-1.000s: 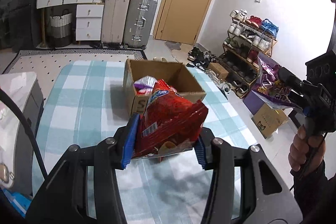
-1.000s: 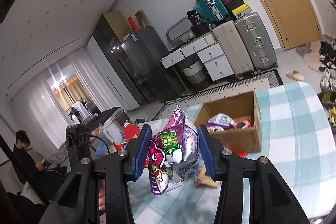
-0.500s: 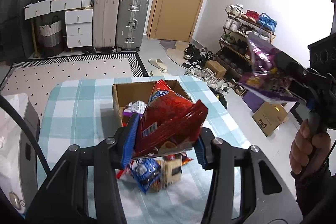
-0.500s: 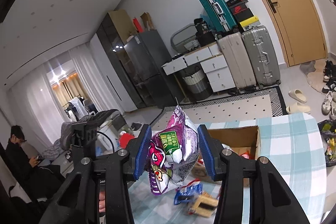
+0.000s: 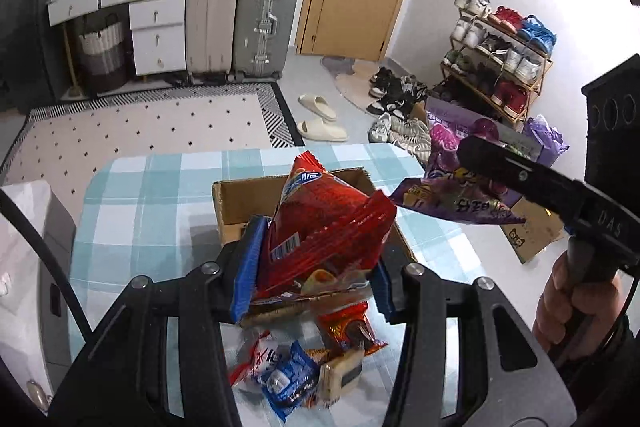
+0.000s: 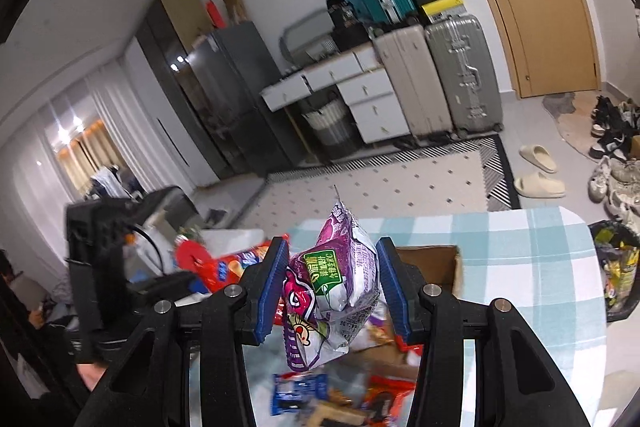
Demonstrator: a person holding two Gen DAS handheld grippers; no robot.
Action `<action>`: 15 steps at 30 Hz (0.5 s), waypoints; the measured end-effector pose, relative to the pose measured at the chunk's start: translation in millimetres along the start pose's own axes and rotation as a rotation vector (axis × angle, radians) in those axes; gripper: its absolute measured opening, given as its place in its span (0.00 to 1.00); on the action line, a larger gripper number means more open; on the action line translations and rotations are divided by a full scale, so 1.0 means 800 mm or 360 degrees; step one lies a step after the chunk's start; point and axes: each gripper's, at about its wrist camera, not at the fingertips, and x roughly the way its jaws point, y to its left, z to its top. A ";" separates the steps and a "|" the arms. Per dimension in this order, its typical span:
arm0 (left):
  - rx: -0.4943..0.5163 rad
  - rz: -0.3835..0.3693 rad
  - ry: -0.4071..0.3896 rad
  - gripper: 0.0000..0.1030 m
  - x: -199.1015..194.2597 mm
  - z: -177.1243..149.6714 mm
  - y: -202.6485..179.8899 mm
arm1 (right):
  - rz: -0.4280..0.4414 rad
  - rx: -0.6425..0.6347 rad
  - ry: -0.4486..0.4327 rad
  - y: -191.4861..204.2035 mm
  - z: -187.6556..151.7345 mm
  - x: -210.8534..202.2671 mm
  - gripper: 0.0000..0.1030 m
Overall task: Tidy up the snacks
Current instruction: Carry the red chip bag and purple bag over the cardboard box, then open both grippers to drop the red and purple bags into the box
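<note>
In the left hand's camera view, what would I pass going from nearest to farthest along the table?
Loose snack packets → red bag in the left gripper → cardboard box → bare checked tablecloth → slippers on the floor.

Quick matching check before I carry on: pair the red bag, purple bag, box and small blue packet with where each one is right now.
Things:
1. red bag
2. purple bag
3. box
4. blue packet

Places:
A. loose on the checked cloth, nearer than the box
B. in the right gripper
C. standing open on the table
D. in the left gripper

Pairs: 1-D, 2-B, 3-C, 4-A
</note>
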 end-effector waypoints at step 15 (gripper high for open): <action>-0.0005 0.0096 0.0206 0.44 0.132 -0.005 0.033 | -0.0159 0.0017 0.0174 -0.066 -0.015 0.104 0.45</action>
